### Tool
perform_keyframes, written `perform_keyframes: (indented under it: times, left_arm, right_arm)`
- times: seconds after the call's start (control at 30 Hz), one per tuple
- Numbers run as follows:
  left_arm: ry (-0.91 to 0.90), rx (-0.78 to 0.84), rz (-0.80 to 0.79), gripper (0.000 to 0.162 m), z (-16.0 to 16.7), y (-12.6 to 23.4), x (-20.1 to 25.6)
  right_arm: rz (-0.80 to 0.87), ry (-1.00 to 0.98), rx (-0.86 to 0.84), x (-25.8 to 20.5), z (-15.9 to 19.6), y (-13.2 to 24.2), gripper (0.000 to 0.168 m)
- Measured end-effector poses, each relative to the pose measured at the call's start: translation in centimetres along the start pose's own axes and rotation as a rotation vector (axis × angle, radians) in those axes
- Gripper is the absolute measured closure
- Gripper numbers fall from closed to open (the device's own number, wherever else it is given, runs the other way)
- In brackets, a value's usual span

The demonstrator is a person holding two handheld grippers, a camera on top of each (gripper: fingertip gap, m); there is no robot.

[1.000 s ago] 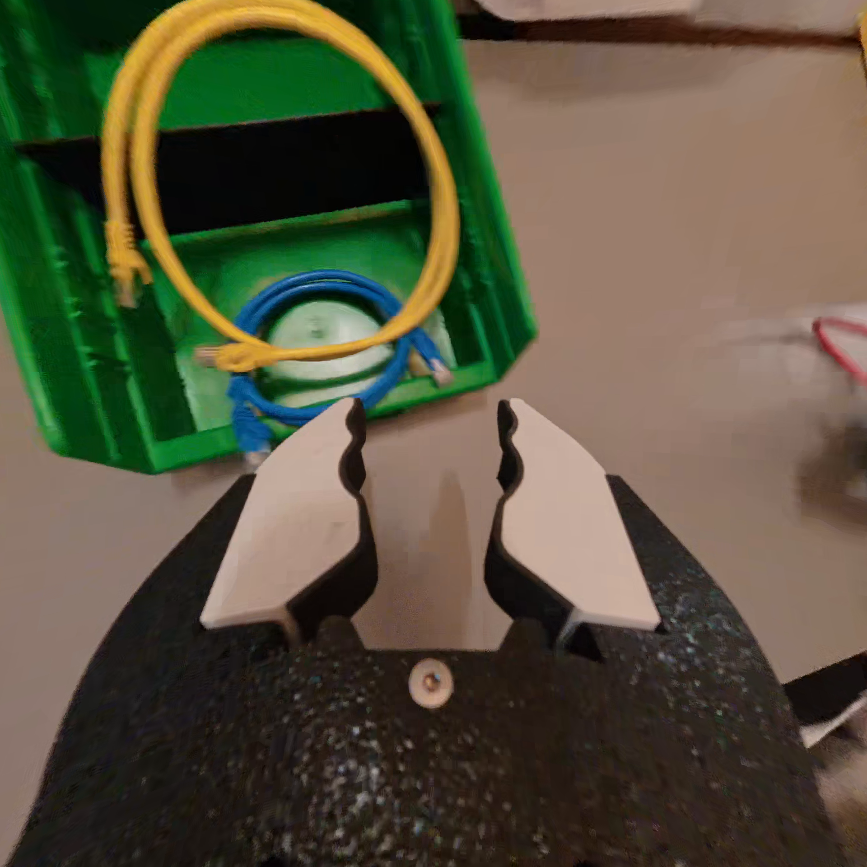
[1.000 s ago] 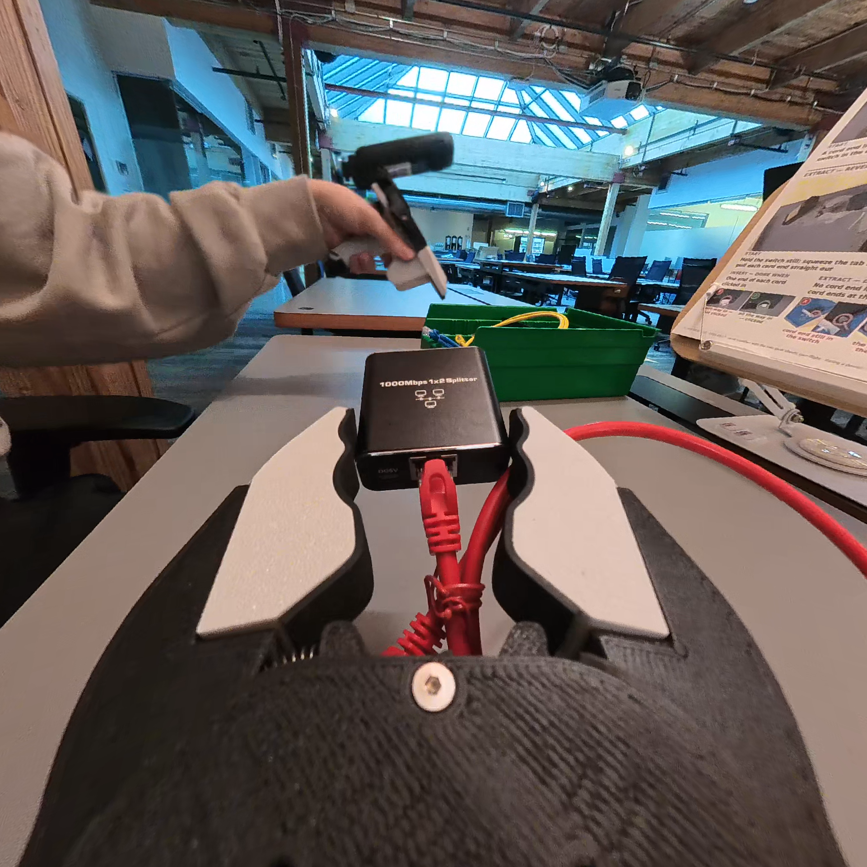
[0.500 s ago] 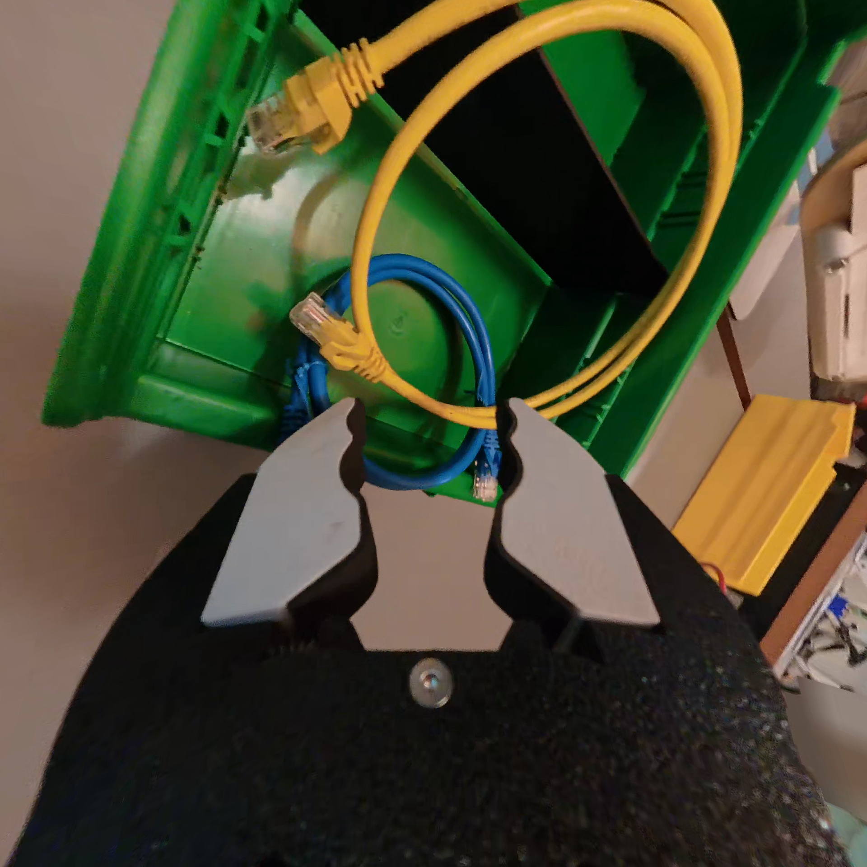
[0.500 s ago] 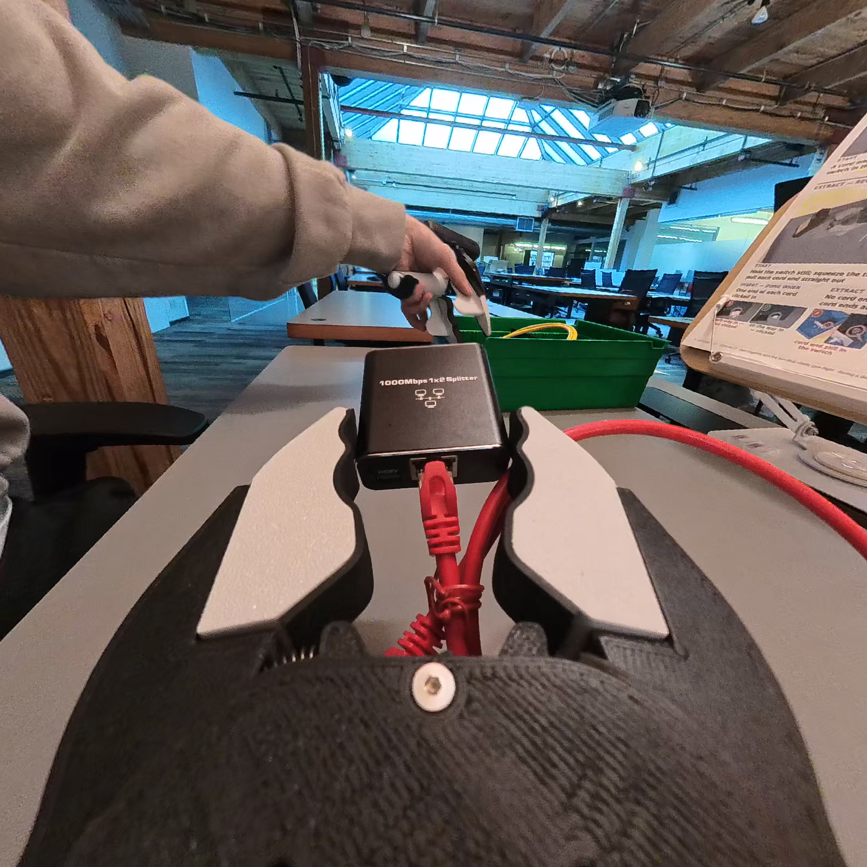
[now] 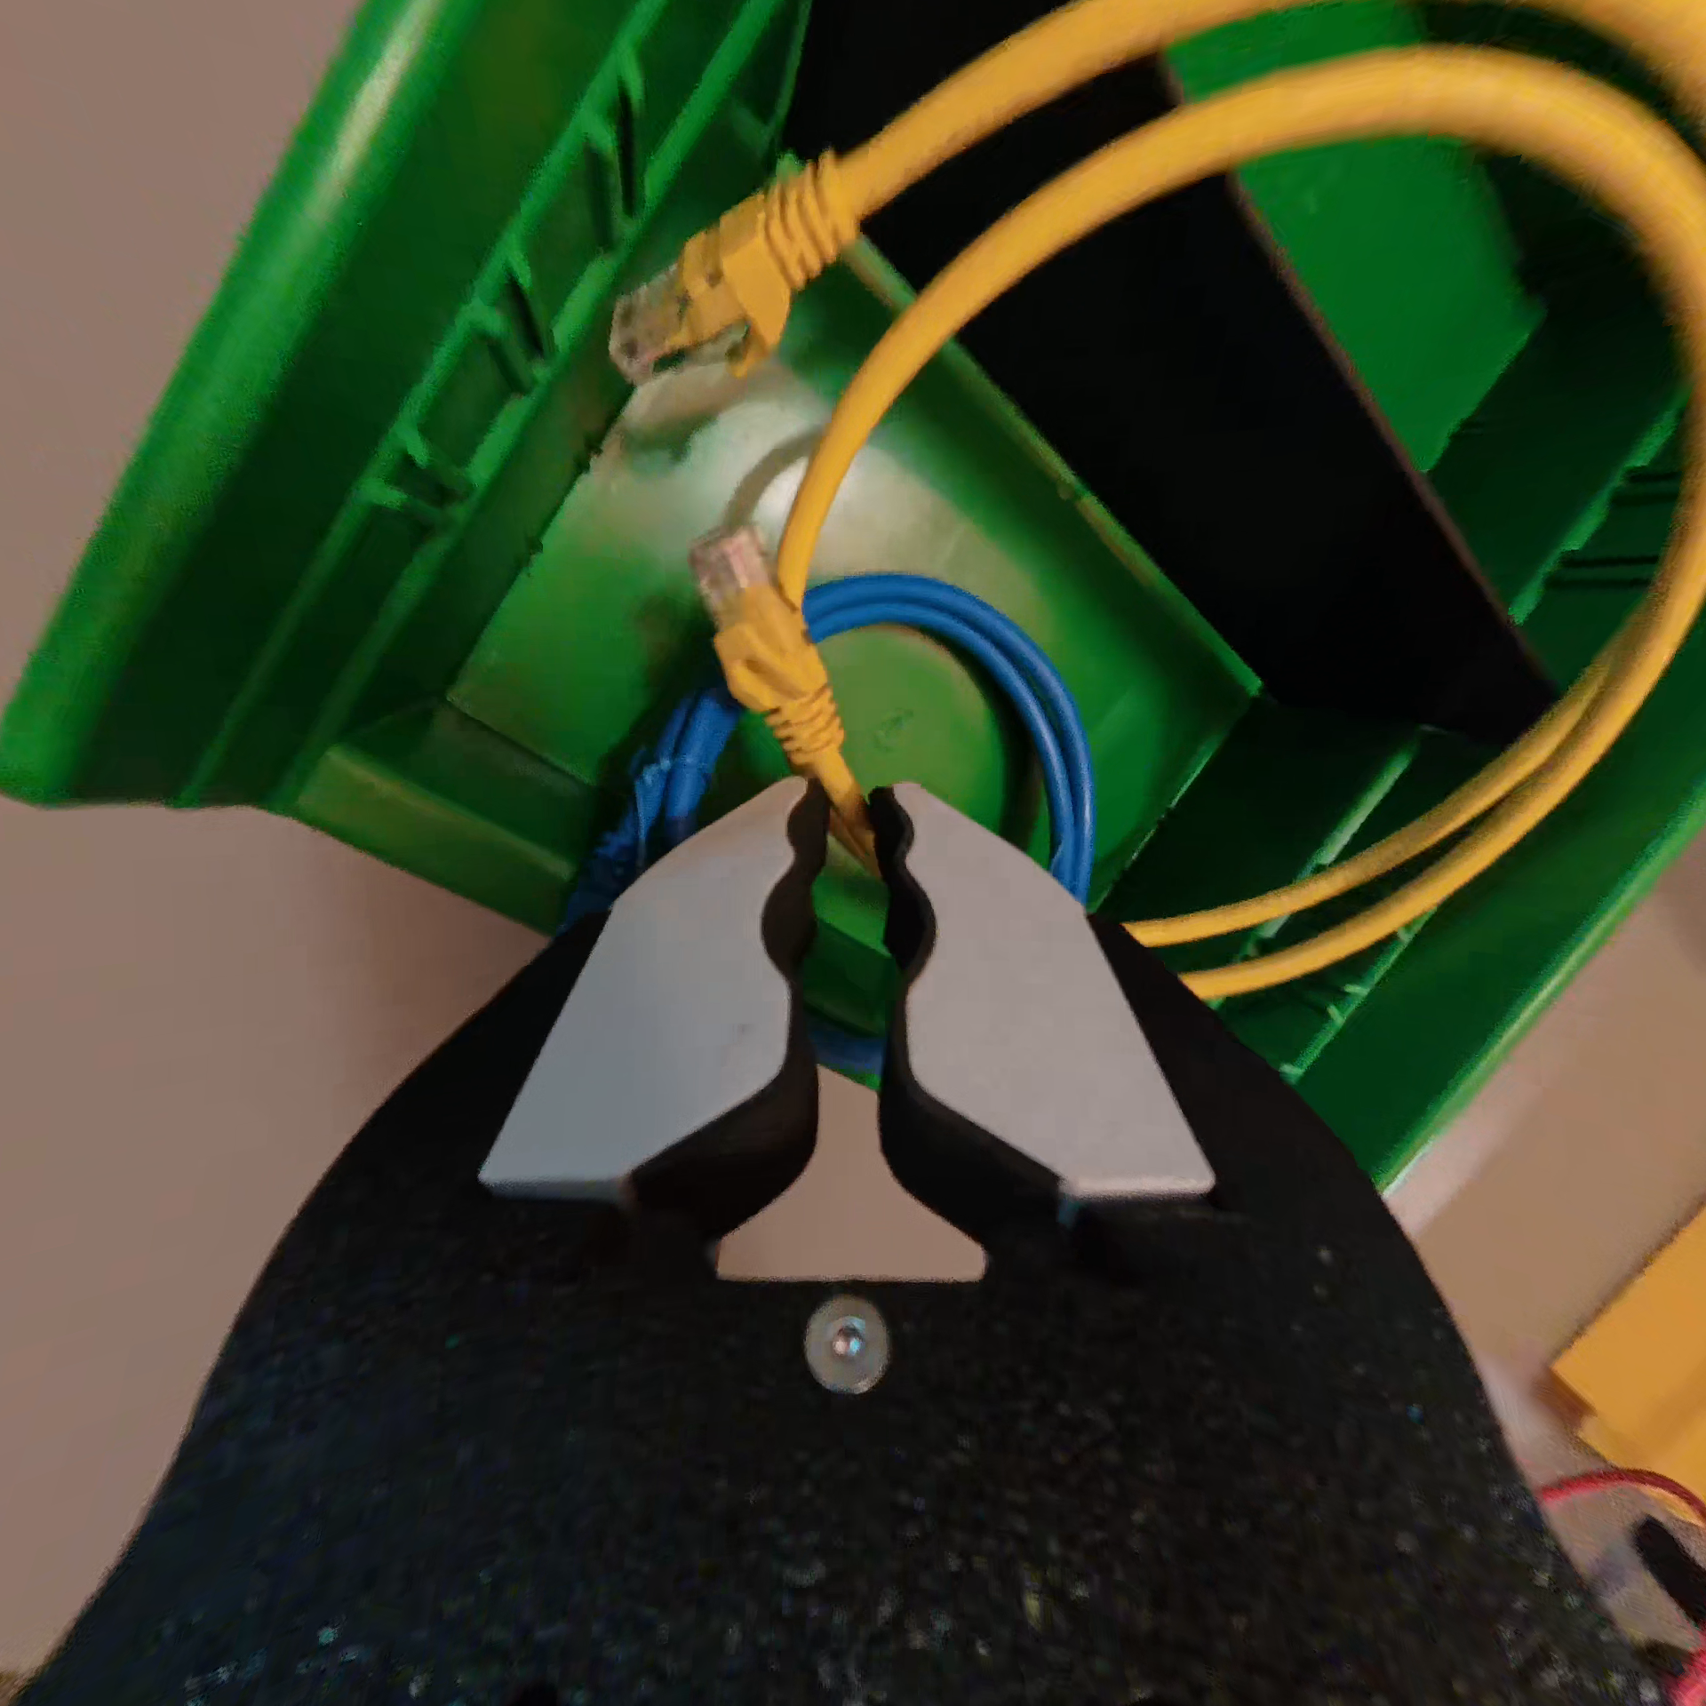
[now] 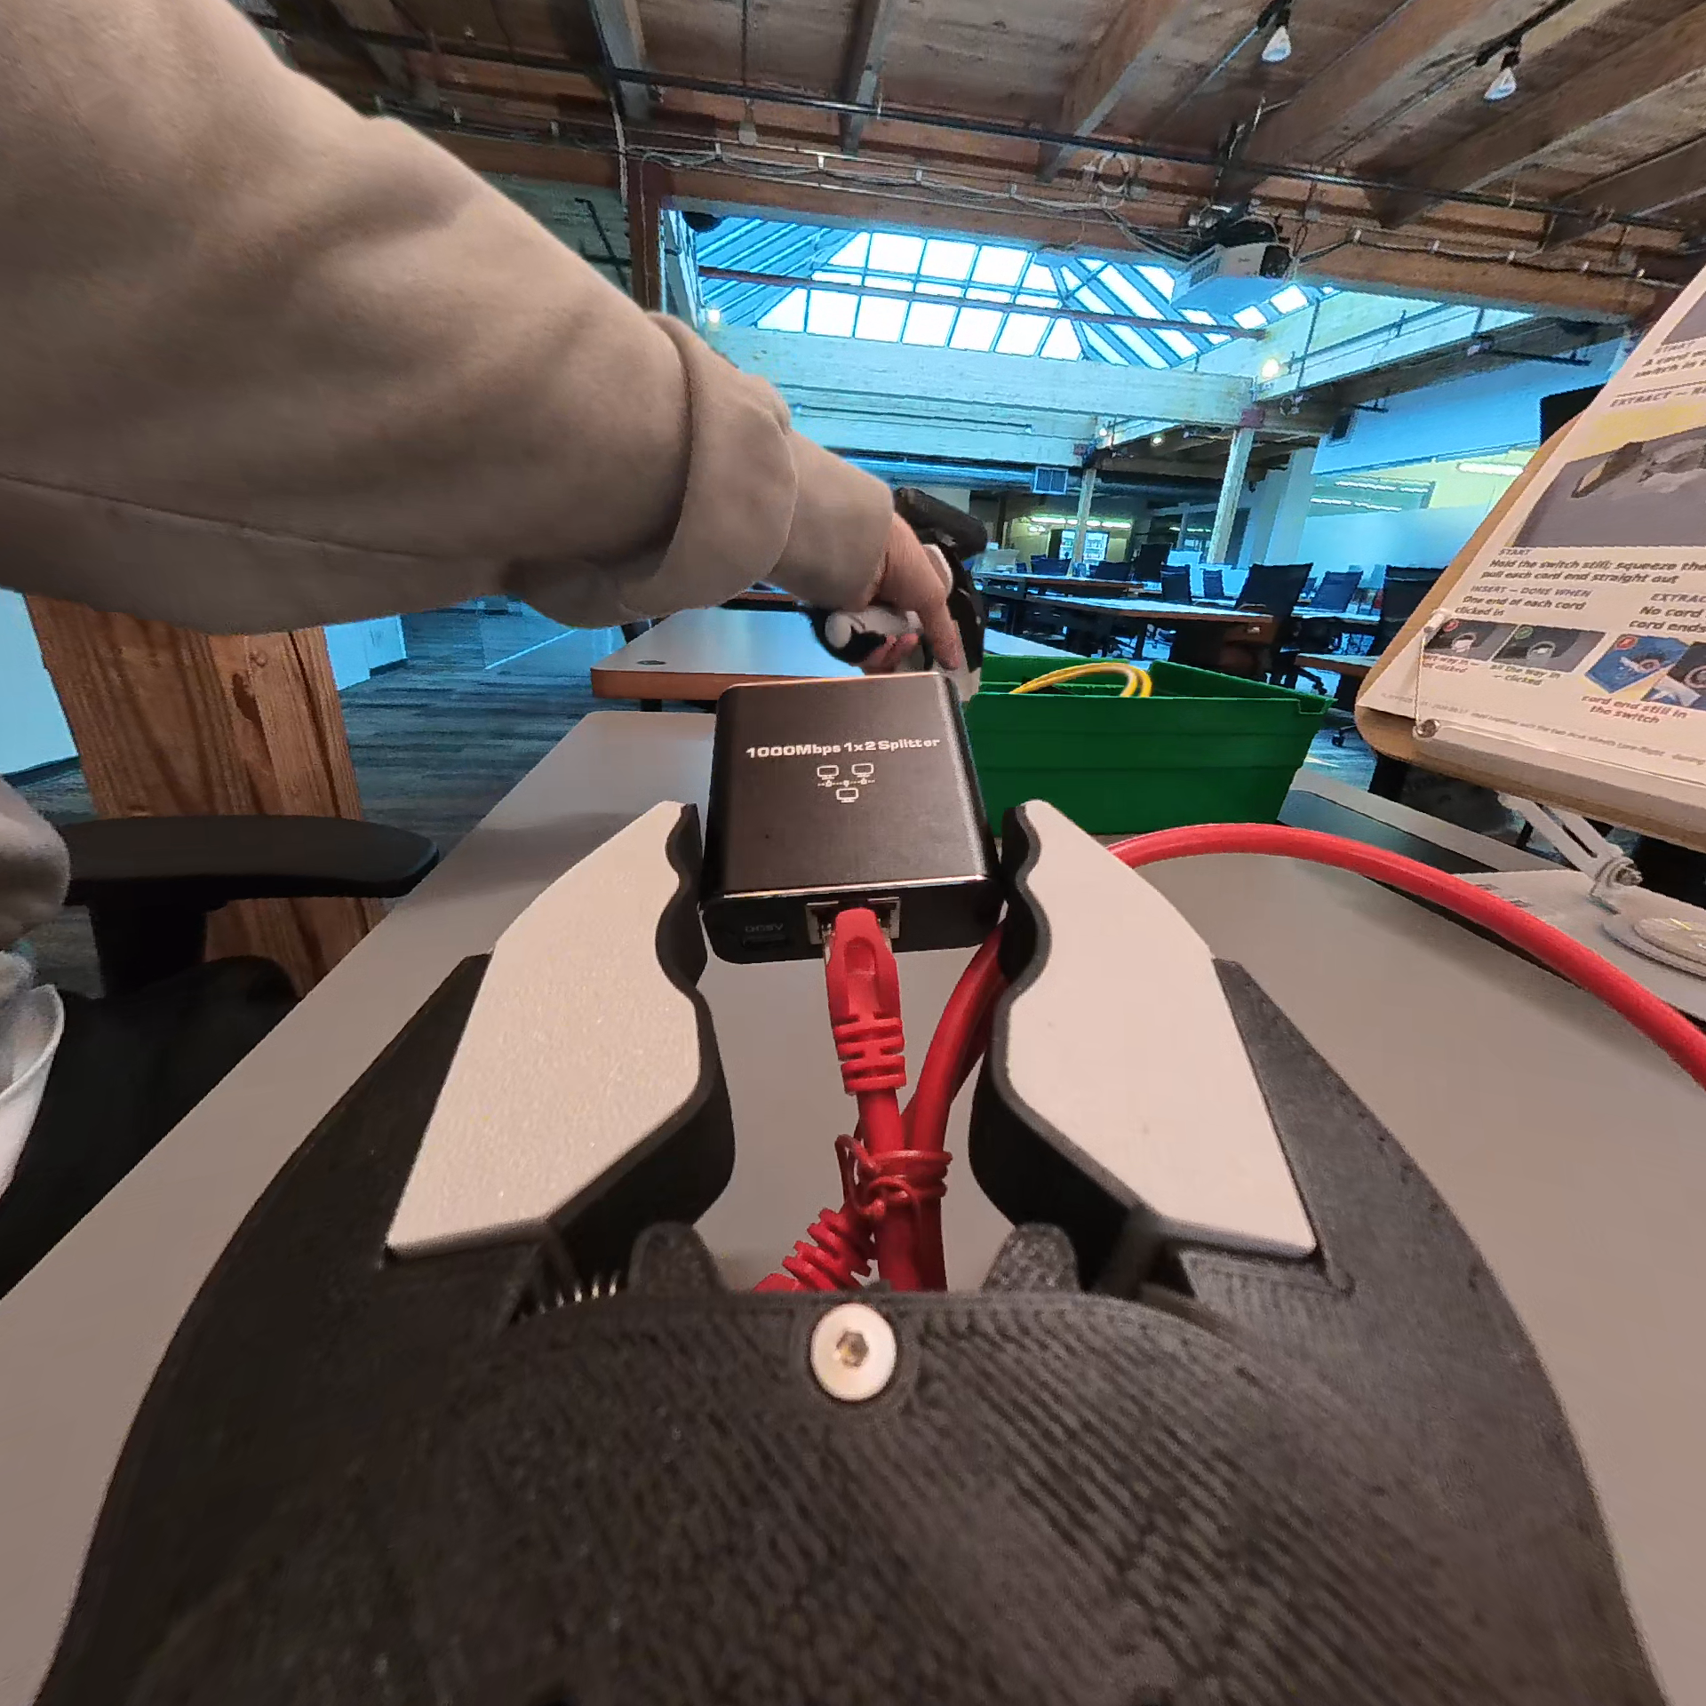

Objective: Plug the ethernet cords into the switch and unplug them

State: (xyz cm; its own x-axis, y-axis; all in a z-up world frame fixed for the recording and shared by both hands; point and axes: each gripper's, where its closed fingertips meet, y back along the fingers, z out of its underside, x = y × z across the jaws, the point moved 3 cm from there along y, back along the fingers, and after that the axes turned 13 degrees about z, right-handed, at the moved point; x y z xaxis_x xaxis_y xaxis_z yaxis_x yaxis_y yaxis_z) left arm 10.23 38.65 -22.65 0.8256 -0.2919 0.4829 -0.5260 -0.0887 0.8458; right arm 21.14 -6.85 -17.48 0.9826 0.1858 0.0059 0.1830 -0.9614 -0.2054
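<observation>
Atop black switch (image 6: pixel 845 812) — white lettering, network icon.

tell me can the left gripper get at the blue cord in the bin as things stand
Probably not right away. The left gripper is shut on the yellow cord, which lies over the blue cord coiled on the floor of the green bin. It would likely need to release or move the yellow one first.

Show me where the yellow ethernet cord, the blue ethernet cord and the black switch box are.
yellow ethernet cord (image 5: pixel 780 678): left wrist view, on its plug boot.
blue ethernet cord (image 5: pixel 1052 711): left wrist view, on its coil.
black switch box (image 6: pixel 845 812): right wrist view, on its top face.
</observation>
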Motion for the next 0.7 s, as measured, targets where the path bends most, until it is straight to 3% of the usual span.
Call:
perform_keyframes:
  times: [0.1, 0.2, 0.3, 0.4, 0.6, 0.7]
  left_arm:
    - [-0.187, 0.058, 0.008, 0.155, -1.4, 1.2, 0.7]
    - [-0.512, 0.099, -0.023, 0.156, -3.2, 4.2, 3.0]
    - [-0.803, 0.170, 0.031, 0.156, -4.5, 9.2, 6.9]
    - [-1.098, 0.297, 0.076, 0.156, -4.6, 16.4, 11.5]
    - [-1.540, 0.621, 0.165, 0.157, 0.4, 34.2, 20.4]
    - [-1.719, 0.596, 0.212, 0.157, 4.5, 39.4, 22.5]
  right_arm:
    - [-0.002, 0.007, 0.002, -0.1, 0.0, 0.0, 0.105]
    - [0.002, 0.007, 0.012, -0.1, -0.1, 0.1, 0.105]
    - [0.005, -0.002, 0.019, 0.1, -0.2, 0.2, 0.105]
    - [0.007, -0.005, 0.020, 0.1, -0.2, 0.2, 0.105]
    - [0.011, -0.012, 0.022, 0.2, -0.2, 0.2, 0.105]
    - [0.011, -0.022, 0.034, 0.3, -0.3, 0.4, 0.105]
